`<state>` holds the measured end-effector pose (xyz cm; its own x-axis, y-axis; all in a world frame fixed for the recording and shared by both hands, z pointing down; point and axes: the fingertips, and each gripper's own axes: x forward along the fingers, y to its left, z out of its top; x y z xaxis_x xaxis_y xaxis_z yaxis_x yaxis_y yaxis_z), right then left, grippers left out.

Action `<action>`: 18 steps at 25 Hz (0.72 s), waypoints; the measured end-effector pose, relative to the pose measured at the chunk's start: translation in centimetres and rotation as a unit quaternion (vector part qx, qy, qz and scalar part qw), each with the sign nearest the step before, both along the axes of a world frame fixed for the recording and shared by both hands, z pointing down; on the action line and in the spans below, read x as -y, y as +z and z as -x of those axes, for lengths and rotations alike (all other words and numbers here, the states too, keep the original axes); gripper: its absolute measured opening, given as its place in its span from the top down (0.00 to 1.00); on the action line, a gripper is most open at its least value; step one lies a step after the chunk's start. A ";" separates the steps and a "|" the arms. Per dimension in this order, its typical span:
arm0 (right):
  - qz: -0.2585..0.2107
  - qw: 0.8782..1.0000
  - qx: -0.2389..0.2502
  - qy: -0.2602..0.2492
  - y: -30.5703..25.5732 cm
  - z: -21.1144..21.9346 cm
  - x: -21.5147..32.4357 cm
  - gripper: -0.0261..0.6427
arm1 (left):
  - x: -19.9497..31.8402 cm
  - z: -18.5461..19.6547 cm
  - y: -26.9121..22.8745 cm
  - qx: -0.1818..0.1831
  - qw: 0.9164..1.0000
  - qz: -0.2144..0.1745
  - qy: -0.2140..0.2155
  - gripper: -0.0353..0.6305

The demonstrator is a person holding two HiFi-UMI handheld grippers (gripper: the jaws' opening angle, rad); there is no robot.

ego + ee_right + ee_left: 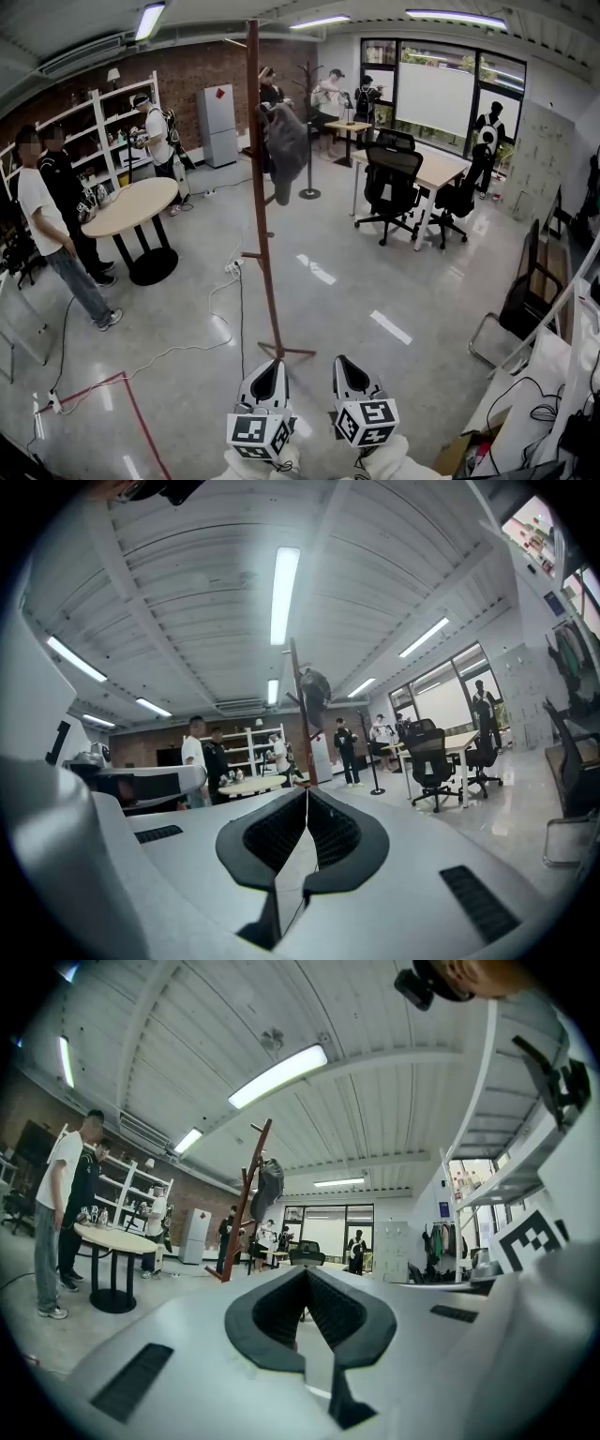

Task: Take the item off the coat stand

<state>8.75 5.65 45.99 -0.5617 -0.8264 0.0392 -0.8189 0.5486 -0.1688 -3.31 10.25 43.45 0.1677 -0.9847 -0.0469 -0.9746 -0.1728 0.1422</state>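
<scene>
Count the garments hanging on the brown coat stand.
1: a dark grey garment hangs near the top of the coat stand, right of its pole in the head view. No other shows; none seems hidden.

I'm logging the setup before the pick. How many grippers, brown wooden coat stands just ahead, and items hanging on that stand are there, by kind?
Grippers: 2, the left gripper and the right gripper, jaws together and empty on both
Coat stand: 1
Dark garment hanging on it: 1
Total: 4
</scene>
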 end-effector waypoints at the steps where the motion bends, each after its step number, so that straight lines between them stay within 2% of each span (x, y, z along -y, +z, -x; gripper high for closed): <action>1: 0.000 1.000 0.000 0.000 0.0 0.2 0.3 0.95 | 0.3 0.1 0.1 0.000 1.000 0.000 0.000 0.96; 18: 0.003 1.000 0.018 0.009 -0.7 3.5 6.2 0.95 | 6.1 3.1 0.0 0.002 1.000 0.005 0.005 0.96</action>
<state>5.29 -0.59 45.28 -0.5485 -0.8358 0.0247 -0.8217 0.5333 -0.2010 -6.45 4.17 43.47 0.1768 -0.9836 -0.0361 -0.9735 -0.1801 0.1408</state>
